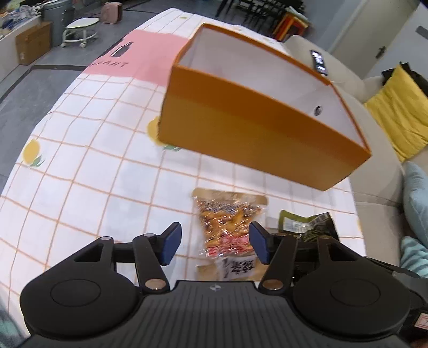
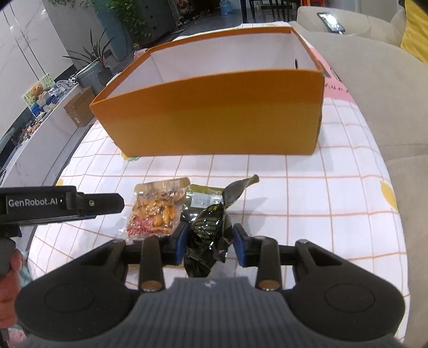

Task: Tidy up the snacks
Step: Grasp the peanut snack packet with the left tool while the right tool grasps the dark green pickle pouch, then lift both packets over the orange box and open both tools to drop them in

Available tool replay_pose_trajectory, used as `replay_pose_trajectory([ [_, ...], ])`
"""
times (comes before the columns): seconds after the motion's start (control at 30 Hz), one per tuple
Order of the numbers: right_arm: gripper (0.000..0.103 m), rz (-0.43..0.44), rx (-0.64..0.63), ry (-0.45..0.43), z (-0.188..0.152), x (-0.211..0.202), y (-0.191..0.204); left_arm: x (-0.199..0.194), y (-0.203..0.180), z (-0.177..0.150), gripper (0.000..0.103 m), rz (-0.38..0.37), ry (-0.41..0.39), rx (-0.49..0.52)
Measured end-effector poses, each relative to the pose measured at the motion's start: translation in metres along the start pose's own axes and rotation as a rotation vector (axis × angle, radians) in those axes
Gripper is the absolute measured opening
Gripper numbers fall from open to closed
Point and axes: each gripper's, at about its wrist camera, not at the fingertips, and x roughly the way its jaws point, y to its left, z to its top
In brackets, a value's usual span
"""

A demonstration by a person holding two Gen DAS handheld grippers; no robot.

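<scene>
We see a crinkly black snack bag (image 2: 207,235) sitting between the jaws of our right gripper (image 2: 209,245). The blue pads are on each side of it, but there is a small gap on the right side, so we cannot tell if the bag is really pinched or only sitting there. It is near us on the counter (image 2: 334,192), just in front of the orange box (image 2: 211,115).

The bag is thin and slippery. We think it could slide out when we lift it, because only a crumpled part is between the pads. Its long tail sticks up to the right and might catch on the box wall.

Just left of it lies a clear bag of yellow and red snacks (image 2: 155,211). A flat green packet (image 2: 203,196) lies behind the black bag and touches it, so it may get dragged along.

Our left gripper (image 1: 214,245) hangs over the clear snack bag with its jaws wide apart, holding nothing. In the right camera it pokes in from the left, near the snacks, so our two grippers could bump.

The box is open on top and looks empty, with white walls inside. Its near wall is tall and stands between the snacks and the inside. A sofa (image 2: 374,80) is on the right, with a phone (image 2: 331,22) on it far away.
</scene>
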Motion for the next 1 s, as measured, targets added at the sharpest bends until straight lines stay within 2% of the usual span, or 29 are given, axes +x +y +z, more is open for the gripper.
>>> replay_pose_trajectory([
  [0.07,0.034,0.006,0.005,0.002,-0.001,0.000,0.001,0.003,0.002,-0.002,0.073,0.001,0.010,-0.006],
  [0.2,0.034,-0.025,-0.011,-0.001,-0.002,0.002,0.001,0.016,0.004,-0.008,0.073,-0.069,0.036,-0.053],
  [0.27,0.034,-0.029,-0.006,0.001,-0.001,0.003,-0.002,0.022,0.004,-0.009,0.073,-0.069,0.042,-0.065],
  [0.43,0.034,0.008,0.005,-0.005,-0.001,0.005,-0.002,0.034,0.007,-0.009,0.073,-0.073,0.061,-0.087],
  [0.57,0.034,0.022,-0.009,0.004,-0.001,0.014,0.004,0.040,0.013,-0.008,0.071,-0.115,0.063,-0.119],
  [0.6,0.034,0.024,-0.013,0.006,0.000,0.016,0.006,0.040,0.014,-0.006,0.070,-0.123,0.063,-0.122],
  [0.77,0.034,0.025,-0.025,0.021,0.000,0.026,0.009,0.042,0.013,-0.006,0.047,-0.187,0.079,-0.135],
  [0.9,0.034,0.020,-0.018,0.036,-0.001,0.032,0.005,0.032,0.006,-0.005,0.046,-0.232,0.041,-0.105],
  [1.0,0.034,0.031,-0.001,0.041,0.000,0.034,0.003,0.039,0.003,-0.002,0.047,-0.203,0.046,-0.106],
])
